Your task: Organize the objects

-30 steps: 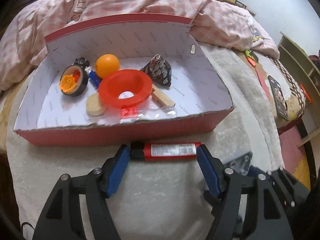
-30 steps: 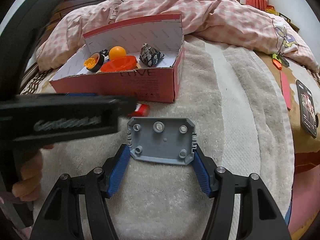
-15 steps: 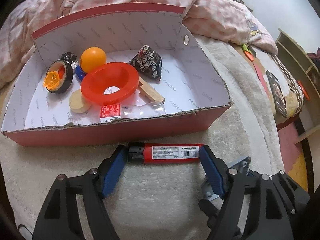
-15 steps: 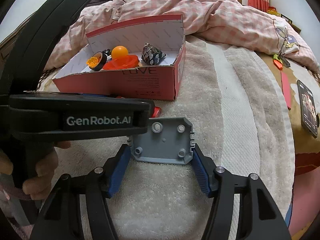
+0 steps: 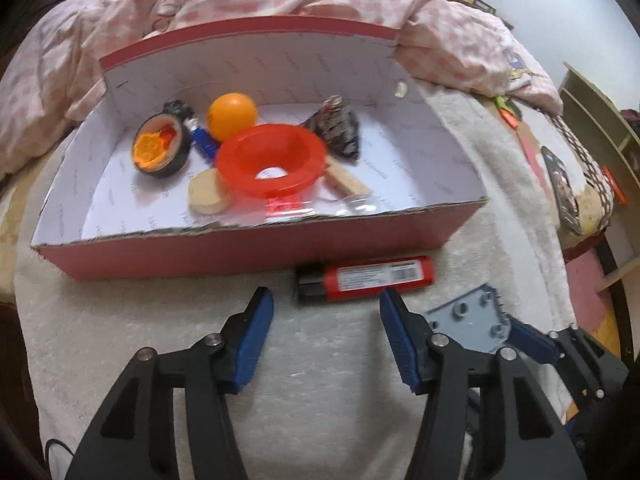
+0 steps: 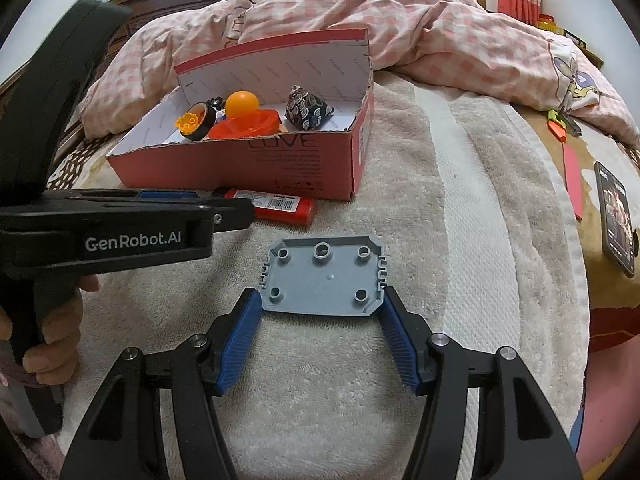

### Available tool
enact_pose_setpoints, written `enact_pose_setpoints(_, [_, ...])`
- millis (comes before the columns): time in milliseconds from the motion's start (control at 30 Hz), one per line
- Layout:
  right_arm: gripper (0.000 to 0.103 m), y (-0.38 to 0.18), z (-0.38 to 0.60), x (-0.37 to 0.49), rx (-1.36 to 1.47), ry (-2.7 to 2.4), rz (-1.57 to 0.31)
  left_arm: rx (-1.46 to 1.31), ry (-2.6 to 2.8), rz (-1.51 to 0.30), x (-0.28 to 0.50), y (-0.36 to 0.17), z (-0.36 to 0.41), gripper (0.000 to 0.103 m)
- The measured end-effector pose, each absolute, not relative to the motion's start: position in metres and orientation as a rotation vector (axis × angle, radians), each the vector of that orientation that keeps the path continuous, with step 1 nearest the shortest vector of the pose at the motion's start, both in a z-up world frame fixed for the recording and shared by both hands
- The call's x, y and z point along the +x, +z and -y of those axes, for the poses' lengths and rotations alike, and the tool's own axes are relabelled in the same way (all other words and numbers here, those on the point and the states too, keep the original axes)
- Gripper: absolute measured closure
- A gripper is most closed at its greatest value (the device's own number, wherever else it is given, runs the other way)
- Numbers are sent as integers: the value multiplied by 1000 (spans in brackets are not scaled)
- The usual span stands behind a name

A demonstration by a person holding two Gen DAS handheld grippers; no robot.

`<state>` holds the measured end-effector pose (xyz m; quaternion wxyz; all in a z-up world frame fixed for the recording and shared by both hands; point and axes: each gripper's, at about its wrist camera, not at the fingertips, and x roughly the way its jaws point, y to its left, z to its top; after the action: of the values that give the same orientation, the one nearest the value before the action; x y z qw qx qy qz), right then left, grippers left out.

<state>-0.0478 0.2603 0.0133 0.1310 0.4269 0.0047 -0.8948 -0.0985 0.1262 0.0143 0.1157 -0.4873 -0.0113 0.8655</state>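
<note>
A red lighter (image 5: 364, 278) (image 6: 276, 206) lies on the white towel against the front wall of the red cardboard box (image 5: 256, 248) (image 6: 280, 164). My left gripper (image 5: 326, 312) sits just short of it. Its jaws are closing with nothing between them; the lighter is ahead and slightly right of the tips. A grey plastic plate (image 6: 326, 280) (image 5: 472, 320) with round studs lies on the towel. My right gripper (image 6: 322, 308) has a blue pad against each of its sides near the front corners. The left gripper's body (image 6: 120, 236) and the hand holding it fill the left of the right wrist view.
Inside the box are a red funnel (image 5: 272, 160), an orange ball (image 5: 232, 110), a tape roll (image 5: 160, 146), a patterned pouch (image 5: 338, 128), wooden pieces and a clear bag. A pink checked quilt (image 6: 440, 32) lies behind. A phone (image 6: 618, 220) rests at the right edge.
The lighter stood between the left gripper's fingertips; now it lies beyond them, off to the right, and the jaws are narrower. The right gripper and grey plate have not moved.
</note>
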Motion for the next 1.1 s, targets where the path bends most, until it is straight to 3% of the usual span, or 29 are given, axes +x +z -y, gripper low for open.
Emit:
enact_pose_setpoints(33, [41, 13, -260, -48, 1239, -2598, -16, -1424, 2524, 38, -98, 15, -130, 40])
enact_pose_setpoints(100, [41, 13, -260, -48, 1237, -2598, -25, -1450, 2505, 41, -99, 15, -137, 21])
enact_pose_setpoints(267, [41, 13, -260, -48, 1235, -2599, -27, -1534, 2495, -43, -105, 9, -158, 20])
enact_pose_setpoints(667, [41, 13, -257, -50, 1237, -2605, -41, -1542, 2558, 51, -115, 5, -156, 21])
enact_pose_setpoints(900, [40, 13, -258, -50, 1237, -2609, -21, -1509, 2563, 27, -104, 10, -133, 58])
enact_pose_setpoints(1100, [40, 13, -255, -50, 1239, -2614, -39, -1477, 2592, -31, -91, 11, -107, 62])
